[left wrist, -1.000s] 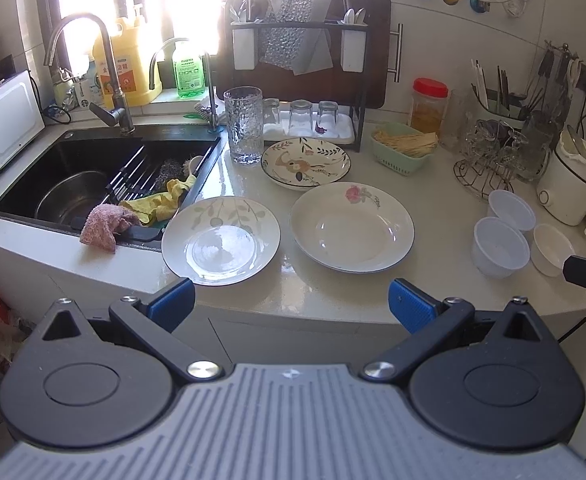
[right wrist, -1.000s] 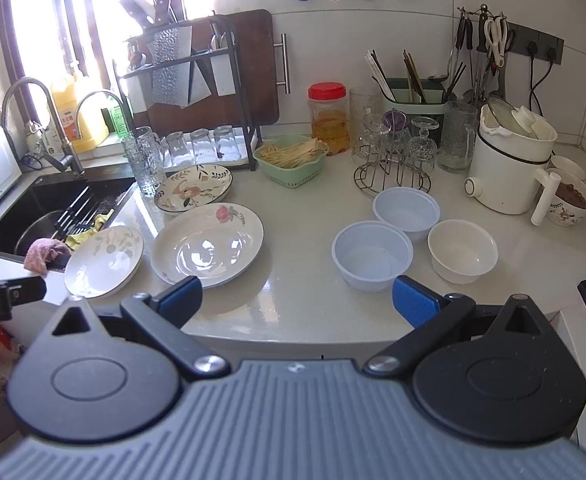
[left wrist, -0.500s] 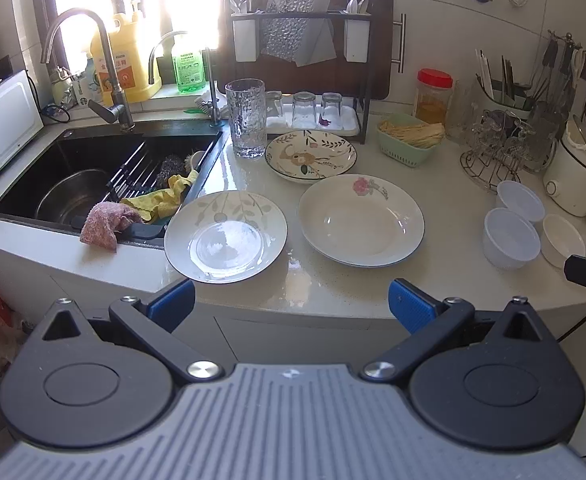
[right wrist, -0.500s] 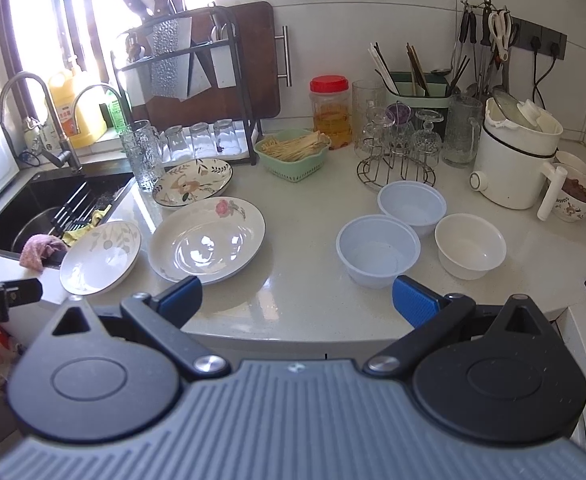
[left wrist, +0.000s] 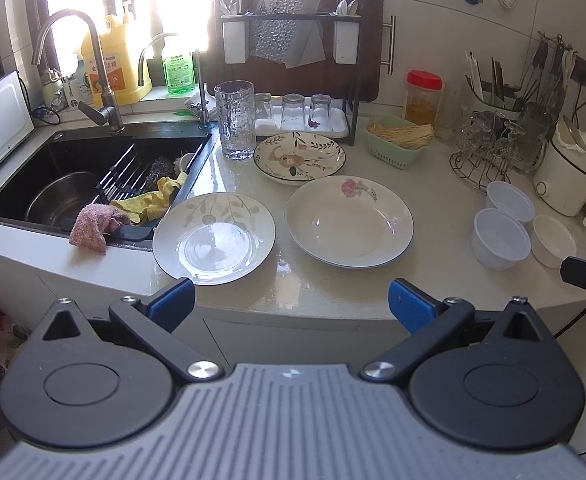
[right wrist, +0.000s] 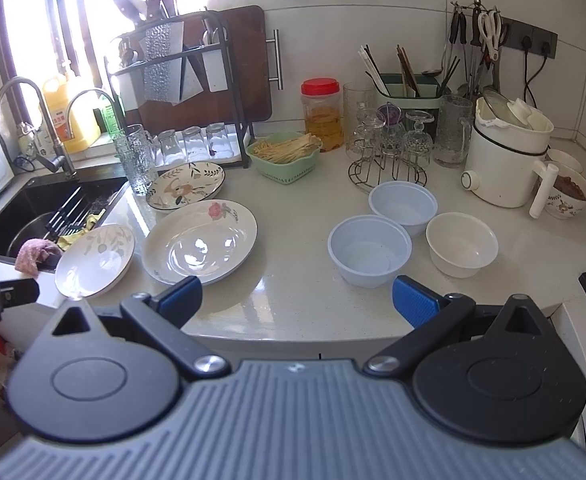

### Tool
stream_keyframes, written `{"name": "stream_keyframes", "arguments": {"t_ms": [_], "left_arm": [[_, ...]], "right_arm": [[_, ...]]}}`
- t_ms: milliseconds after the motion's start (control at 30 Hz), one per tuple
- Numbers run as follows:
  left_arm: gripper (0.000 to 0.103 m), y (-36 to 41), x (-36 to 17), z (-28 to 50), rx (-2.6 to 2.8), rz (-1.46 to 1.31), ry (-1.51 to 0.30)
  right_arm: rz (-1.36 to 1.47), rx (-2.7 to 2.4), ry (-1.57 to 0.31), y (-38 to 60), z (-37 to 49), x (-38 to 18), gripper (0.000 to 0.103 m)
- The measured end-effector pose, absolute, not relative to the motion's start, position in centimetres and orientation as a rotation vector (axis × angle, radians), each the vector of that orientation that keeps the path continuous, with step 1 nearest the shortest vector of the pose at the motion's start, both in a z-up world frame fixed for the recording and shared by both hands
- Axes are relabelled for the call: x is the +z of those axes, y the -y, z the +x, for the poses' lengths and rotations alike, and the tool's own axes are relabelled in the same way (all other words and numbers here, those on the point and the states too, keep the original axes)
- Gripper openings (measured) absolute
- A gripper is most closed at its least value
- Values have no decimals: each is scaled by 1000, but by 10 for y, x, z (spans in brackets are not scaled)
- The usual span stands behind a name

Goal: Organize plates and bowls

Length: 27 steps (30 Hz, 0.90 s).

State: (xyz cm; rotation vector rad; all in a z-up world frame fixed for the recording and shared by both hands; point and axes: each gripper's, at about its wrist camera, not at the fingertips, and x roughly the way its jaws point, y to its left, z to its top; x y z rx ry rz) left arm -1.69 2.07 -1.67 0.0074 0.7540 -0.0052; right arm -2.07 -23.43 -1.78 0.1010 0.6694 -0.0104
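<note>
Three plates lie flat on the pale countertop [left wrist: 433,208], right of the sink [left wrist: 93,176]. The leaf-pattern plate [left wrist: 214,237] sits nearest the sink edge, empty. The rose-pattern plate [left wrist: 349,221] lies just beside it, apart, also empty. The floral plate [left wrist: 299,155] lies behind both, near the tall ribbed glass [left wrist: 234,120], which is upright.

Three bowls stand grouped further right. The near plastic bowl [right wrist: 369,250] and the far plastic bowl [right wrist: 403,203] are touching or nearly so; the cream bowl [right wrist: 462,244] stands just beside them. All three are empty.

The green basket [right wrist: 286,157] holds thin pale sticks. The red-lidded jar [right wrist: 321,113] holds amber liquid. The sink contains a steel pot [left wrist: 59,200], a yellow cloth [left wrist: 149,200], and a pink cloth [left wrist: 95,227] draped over its front edge. Small glasses stand inverted in the drying rack [left wrist: 293,60].

The left gripper [left wrist: 291,303] is spread wide, holding nothing, in front of the counter edge. The right gripper [right wrist: 296,299] is likewise spread wide and empty, before the near plastic bowl.
</note>
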Motion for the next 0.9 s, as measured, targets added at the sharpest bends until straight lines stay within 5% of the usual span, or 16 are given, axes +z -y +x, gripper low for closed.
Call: {"name": "stream_keyframes", "arguments": {"t_ms": [900], "left_arm": [[103, 12, -2, 8, -59, 32, -774]], "right_arm": [[56, 38, -654, 240, -12, -14, 103]]}}
